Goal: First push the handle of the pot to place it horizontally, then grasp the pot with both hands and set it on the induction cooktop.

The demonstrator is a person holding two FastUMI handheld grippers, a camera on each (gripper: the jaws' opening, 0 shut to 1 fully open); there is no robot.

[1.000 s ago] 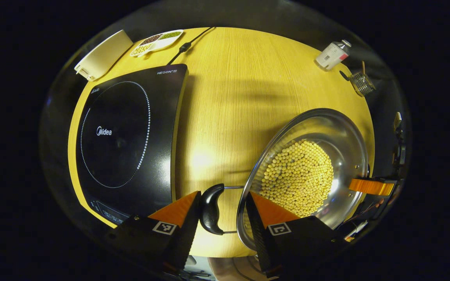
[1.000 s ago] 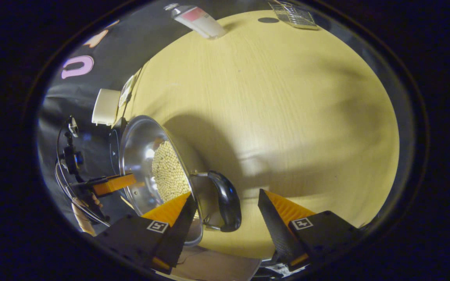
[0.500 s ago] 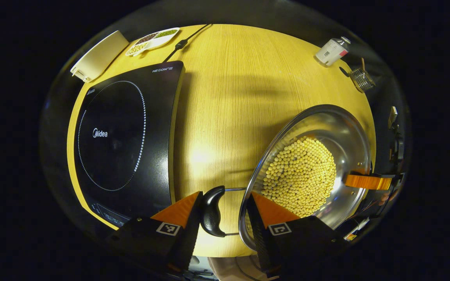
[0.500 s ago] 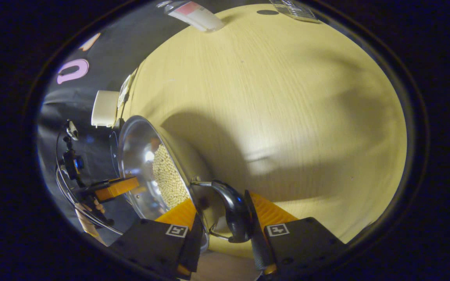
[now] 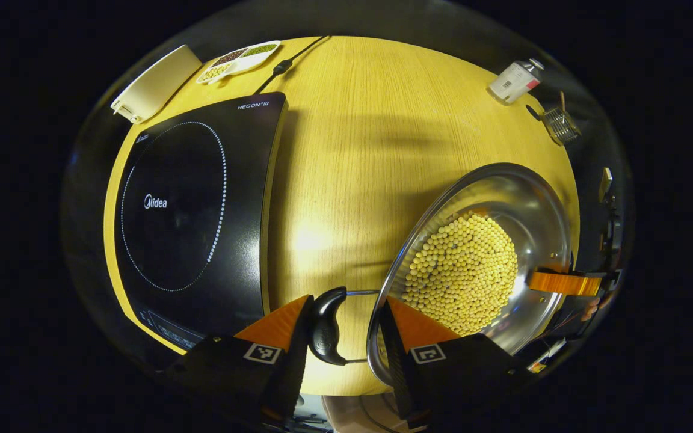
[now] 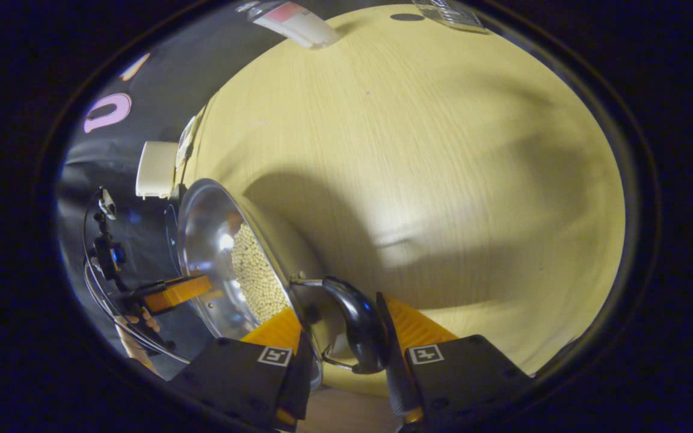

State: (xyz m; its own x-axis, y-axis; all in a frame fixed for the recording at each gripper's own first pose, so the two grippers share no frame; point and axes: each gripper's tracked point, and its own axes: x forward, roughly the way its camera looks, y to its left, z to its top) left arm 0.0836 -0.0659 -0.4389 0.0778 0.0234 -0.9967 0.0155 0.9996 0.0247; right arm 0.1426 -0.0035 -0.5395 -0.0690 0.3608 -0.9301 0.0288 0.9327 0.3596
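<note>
One pot (image 5: 491,198) of beans, two black handles. Left tongs (image 5: 340,328) gape around one handle (image 5: 325,325); right tongs (image 6: 340,337) pinch the other (image 6: 358,328). Bare counter (image 5: 346,180) separates pot from cooktop (image 5: 190,210).

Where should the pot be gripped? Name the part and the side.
By its black loop handles, one on each side: come in from opposite sides at once. The pot is wide, round and holds beans; the handles stick out at the rim.

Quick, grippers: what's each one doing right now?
Left gripper: open around the pot's black handle.
Right gripper: closed on the other handle.
</note>
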